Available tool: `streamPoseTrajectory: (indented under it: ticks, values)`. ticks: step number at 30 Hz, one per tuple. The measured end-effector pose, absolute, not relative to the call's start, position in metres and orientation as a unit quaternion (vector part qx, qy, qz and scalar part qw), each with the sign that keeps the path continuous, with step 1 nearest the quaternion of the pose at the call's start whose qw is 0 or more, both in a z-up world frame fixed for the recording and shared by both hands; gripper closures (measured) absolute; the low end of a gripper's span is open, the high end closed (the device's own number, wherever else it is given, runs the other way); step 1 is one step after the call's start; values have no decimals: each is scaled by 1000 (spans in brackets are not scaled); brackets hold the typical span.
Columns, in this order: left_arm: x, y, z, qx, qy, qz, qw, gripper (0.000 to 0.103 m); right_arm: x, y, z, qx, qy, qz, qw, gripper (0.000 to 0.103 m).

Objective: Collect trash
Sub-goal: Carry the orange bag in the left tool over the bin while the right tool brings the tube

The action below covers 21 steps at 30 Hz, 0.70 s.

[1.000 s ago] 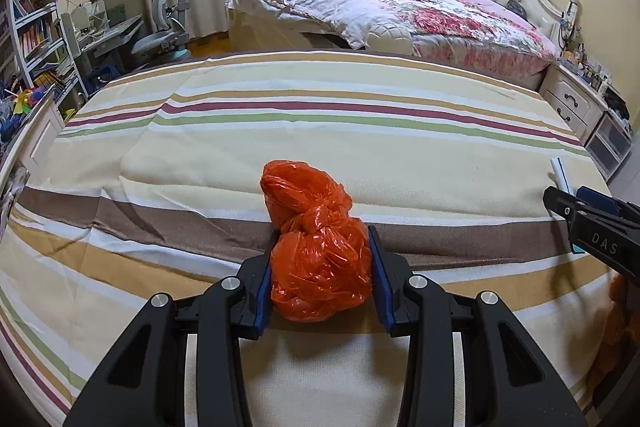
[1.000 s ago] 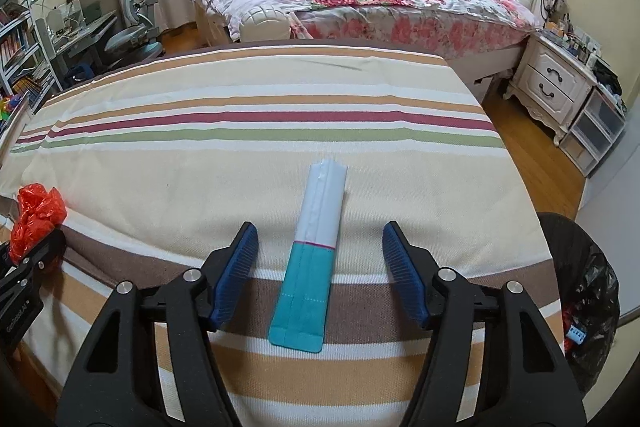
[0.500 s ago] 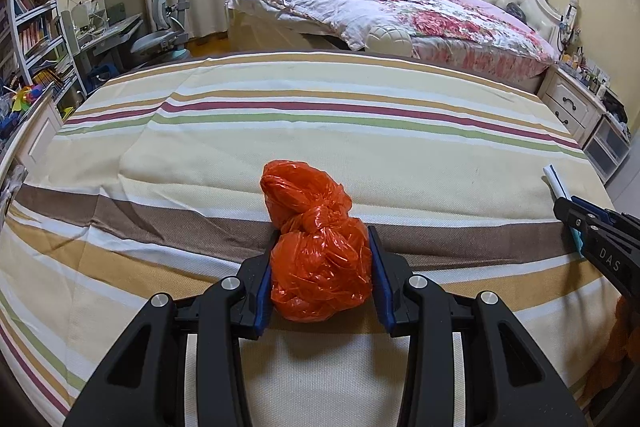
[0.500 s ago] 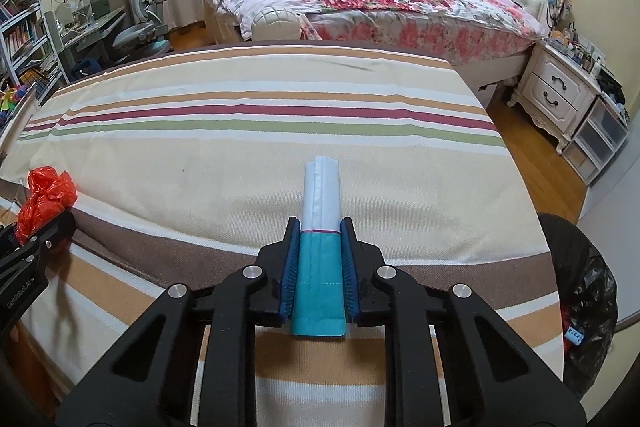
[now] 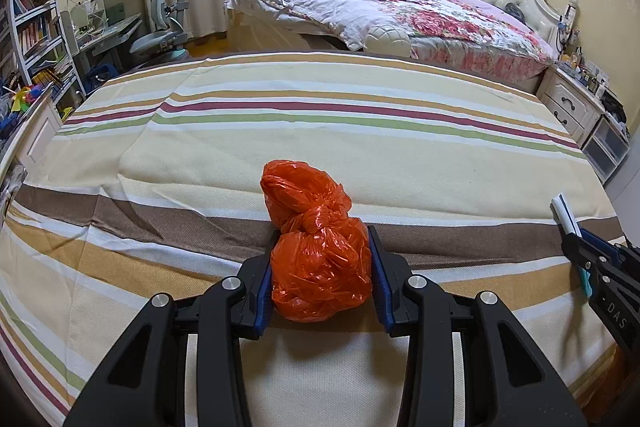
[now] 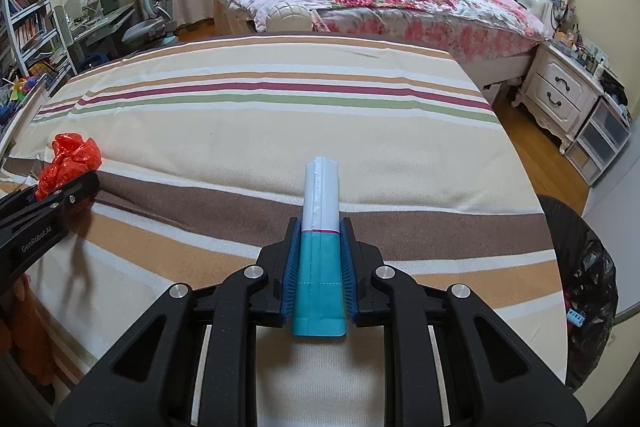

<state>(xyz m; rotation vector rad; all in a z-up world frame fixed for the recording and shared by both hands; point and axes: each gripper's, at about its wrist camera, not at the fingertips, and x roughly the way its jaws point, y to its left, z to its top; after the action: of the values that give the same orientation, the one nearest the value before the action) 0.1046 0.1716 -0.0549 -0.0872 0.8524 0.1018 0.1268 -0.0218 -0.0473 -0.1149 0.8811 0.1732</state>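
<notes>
left gripper (image 5: 320,267): jaws closed in on the orange bag (image 5: 318,255), blue pads pressing its lower bulge from both sides; the knot and the upper lobe stick out past the fingertips.
orange bag: near the left part of the front edge of the striped bed (image 5: 280,131), over the brown stripe; whether it rests on the cover or hangs just clear of it i cannot tell.
striped bed: no other litter shows on its cover from either wrist view.
right gripper (image 6: 319,247): jaws drawn together on the teal-and-white packet (image 6: 320,239), gripping its teal lower half; the white end points forward beyond the tips.
teal-and-white packet: near the right part of the front edge of the striped bed, over the brown stripe, lying along the fingers; it looks slightly raised, though i cannot be sure.
black bin bag (image 6: 580,287): stands on the floor just off the front right corner of the striped bed, mouth open, some scraps inside.
step in hand: both pieces of trash look secured, so i judge the pick-up to be finished and the carry about to begin.
next move: likely lift both clear of the cover, swing right toward the black bin bag, packet first as it is nearer, and only part the jaws once over the opening; the orange bag has to cross the whole front edge.
</notes>
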Motion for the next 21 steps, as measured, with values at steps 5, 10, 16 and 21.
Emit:
streamPoseTrajectory:
  ticks: [5, 10, 16, 21]
  values:
    - [104, 167, -53, -35, 412, 46, 909, 63, 118, -23, -48, -55, 425, 86, 899, 84]
    - [100, 160, -52, -31, 414, 41, 909, 63, 107, -25, -48, -50, 425, 89, 899, 84]
    - [89, 142, -49, -26, 409, 21, 912, 63, 96, -33, -44, -44, 419, 89, 902, 84]
    - [82, 120, -47, -17, 404, -1, 915, 63, 87, -45, -36, -36, 409, 80, 908, 84]
